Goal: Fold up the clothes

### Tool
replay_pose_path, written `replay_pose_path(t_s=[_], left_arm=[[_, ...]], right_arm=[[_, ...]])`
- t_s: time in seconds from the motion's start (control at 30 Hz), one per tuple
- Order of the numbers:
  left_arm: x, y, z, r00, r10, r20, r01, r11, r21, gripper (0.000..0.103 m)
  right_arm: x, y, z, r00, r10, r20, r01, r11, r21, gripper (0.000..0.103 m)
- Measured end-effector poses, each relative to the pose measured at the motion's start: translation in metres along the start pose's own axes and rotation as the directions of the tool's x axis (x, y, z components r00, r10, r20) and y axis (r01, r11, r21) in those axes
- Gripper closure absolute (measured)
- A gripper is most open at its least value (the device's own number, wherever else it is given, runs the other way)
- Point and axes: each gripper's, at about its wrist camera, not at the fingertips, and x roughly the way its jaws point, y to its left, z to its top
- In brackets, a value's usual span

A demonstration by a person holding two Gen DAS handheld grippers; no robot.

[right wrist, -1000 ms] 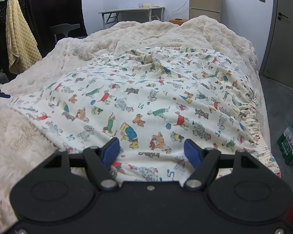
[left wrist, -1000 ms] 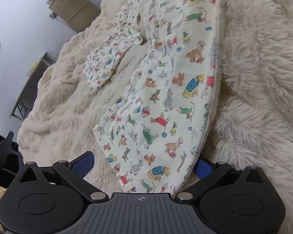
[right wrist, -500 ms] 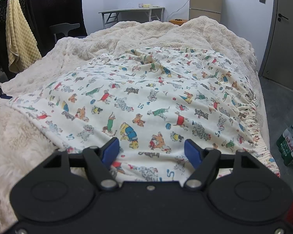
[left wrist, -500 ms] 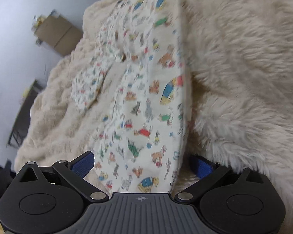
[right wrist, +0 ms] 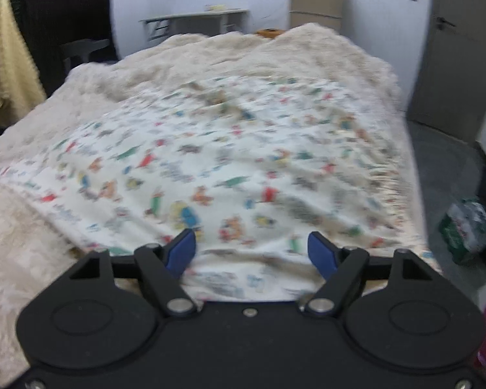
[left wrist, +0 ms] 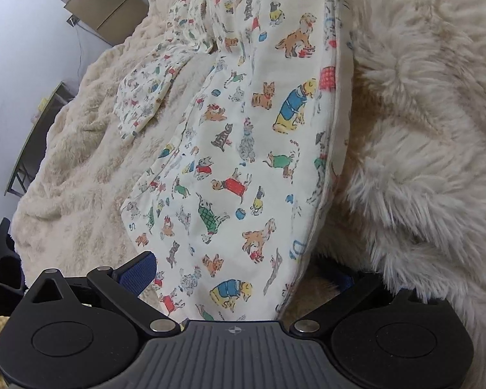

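Since half a second earlier, the white cotton garment printed with small coloured dogs and cats [left wrist: 243, 149] had drawn closer to the left gripper [left wrist: 243, 272], and the right view had blurred. It lay spread on the cream shaggy blanket [left wrist: 421, 129], hemmed edge between the left's released fingers. The right gripper [right wrist: 252, 249] was likewise spread over its near edge. Behind stood a tan cabinet [right wrist: 317, 3], grey table [right wrist: 194, 19] and grey door [right wrist: 463, 48].

The whole right wrist view is motion-blurred, so the small animal figures on the cream printed cotton garment [right wrist: 236, 175] smear into coloured dabs. In the left wrist view, the left gripper's [left wrist: 243, 275] right blue fingertip sinks mostly hidden into the shaggy cream fur blanket [left wrist: 421, 149].
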Motion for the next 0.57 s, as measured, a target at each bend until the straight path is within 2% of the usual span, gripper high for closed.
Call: replay_pose_path(t_s=[0.13,0.2,0.57], left_arm=[[0.001,-0.003,0.000,1.000,-0.006,-0.001,0.006,1.000,0.007,0.000],[0.001,-0.005,-0.001,1.000,-0.008,0.010,0.007,1.000,0.012,0.000],[0.004,-0.001,-0.004,0.999,-0.044,-0.012,0.043,0.997,-0.056,0.000]], right_arm=[[0.009,-0.004,-0.002,1.000,0.021,-0.022,-0.020,0.999,0.032,0.029],[0.015,0.002,-0.005,0.999,0.015,-0.036,-0.015,1.000,0.002,0.029],[0.013,0.009,-0.007,0.999,0.008,-0.037,-0.009,1.000,-0.017,0.028]])
